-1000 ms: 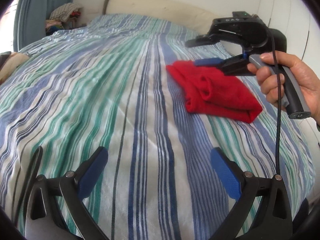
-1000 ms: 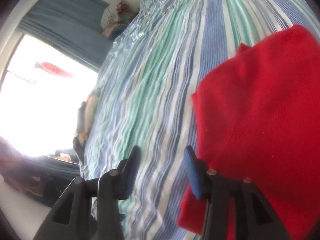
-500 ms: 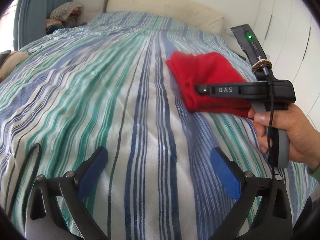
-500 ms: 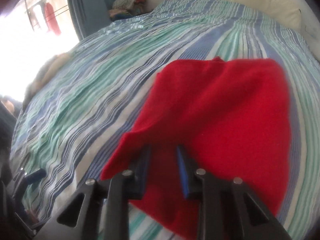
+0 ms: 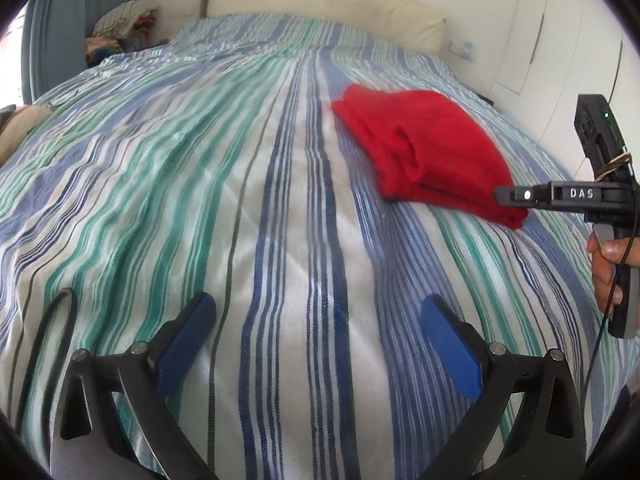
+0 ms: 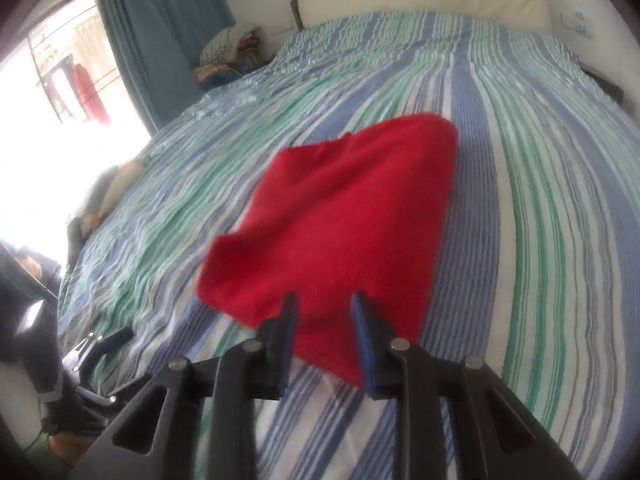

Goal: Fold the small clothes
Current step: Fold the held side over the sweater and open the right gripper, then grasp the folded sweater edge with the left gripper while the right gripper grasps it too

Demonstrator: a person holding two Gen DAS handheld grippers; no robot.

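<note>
Bright daylight floods in from the blown-out white window point(image 6: 48, 120) on the left of the right wrist view. The striped blue, green and white bedspread point(image 5: 248, 216) is evenly lit with soft shadows. Fisheye bending and dark vignetting ring both views; the folded red cloth point(image 6: 340, 216) is motion-blurred.

We see a bed point(image 5: 248, 184) under a sheet striped blue, green and white. A folded red cloth point(image 5: 424, 152) lies flat on it, toward the headboard point(image 5: 320, 4) side, and a black cable point(image 5: 48, 328) loops well apart from the cloth.

Home bedroom: striped bed point(image 5: 240, 184), curtain point(image 6: 160, 40).
</note>
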